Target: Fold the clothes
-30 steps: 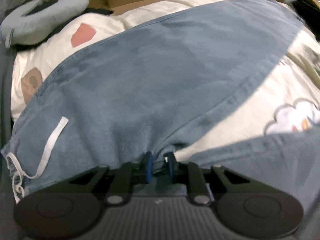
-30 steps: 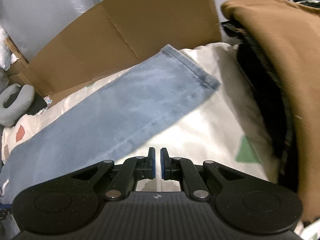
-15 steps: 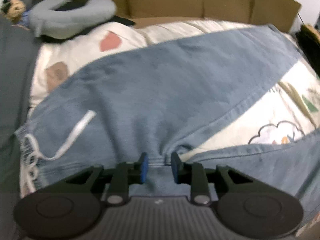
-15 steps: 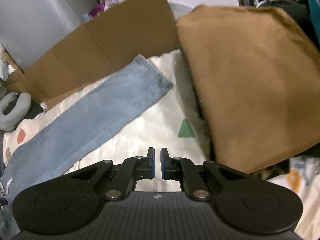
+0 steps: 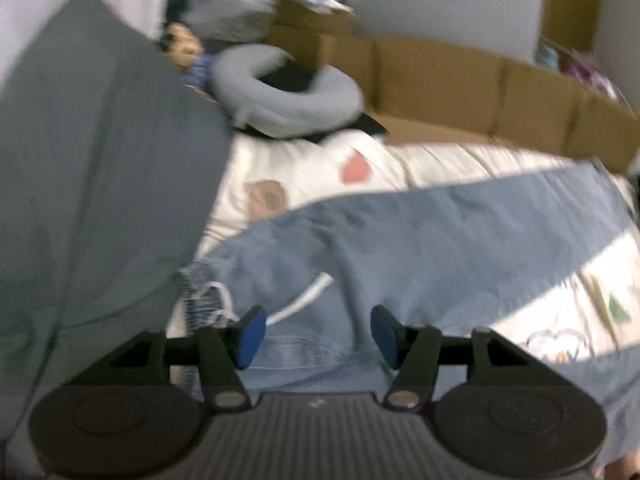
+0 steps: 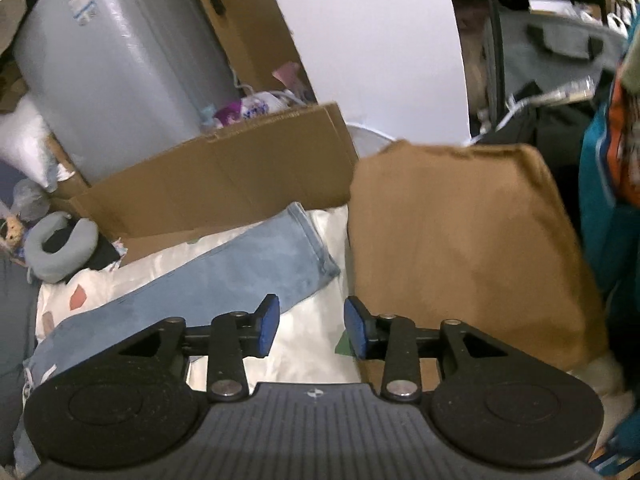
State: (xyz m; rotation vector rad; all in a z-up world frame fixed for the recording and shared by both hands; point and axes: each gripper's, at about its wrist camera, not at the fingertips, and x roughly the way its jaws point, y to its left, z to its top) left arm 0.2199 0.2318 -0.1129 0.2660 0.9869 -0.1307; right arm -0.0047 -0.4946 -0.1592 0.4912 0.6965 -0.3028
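Light blue jeans [image 5: 400, 248] lie spread across a cream patterned bedsheet [image 5: 420, 160], one leg running to the far right, with a white drawstring [image 5: 304, 300] at the waistband. My left gripper [image 5: 316, 334] hovers open above the crotch area, holding nothing. In the right wrist view the same jeans leg [image 6: 248, 272] ends in a hem near the cardboard. My right gripper [image 6: 312, 330] is open and raised above the sheet, between the jeans leg and a folded brown garment [image 6: 472, 248].
A grey pillow or cover [image 5: 88, 184] fills the left. A grey neck pillow [image 5: 284, 96] lies at the back, beside a small toy. Cardboard [image 6: 224, 184] walls the bed's far side. A silver bubble-wrap roll [image 6: 112, 64], bags and clutter stand behind.
My left gripper let go of the jeans' crotch, opened wide and pulled back and up. My right gripper went from shut to open and rose away from the sheet.
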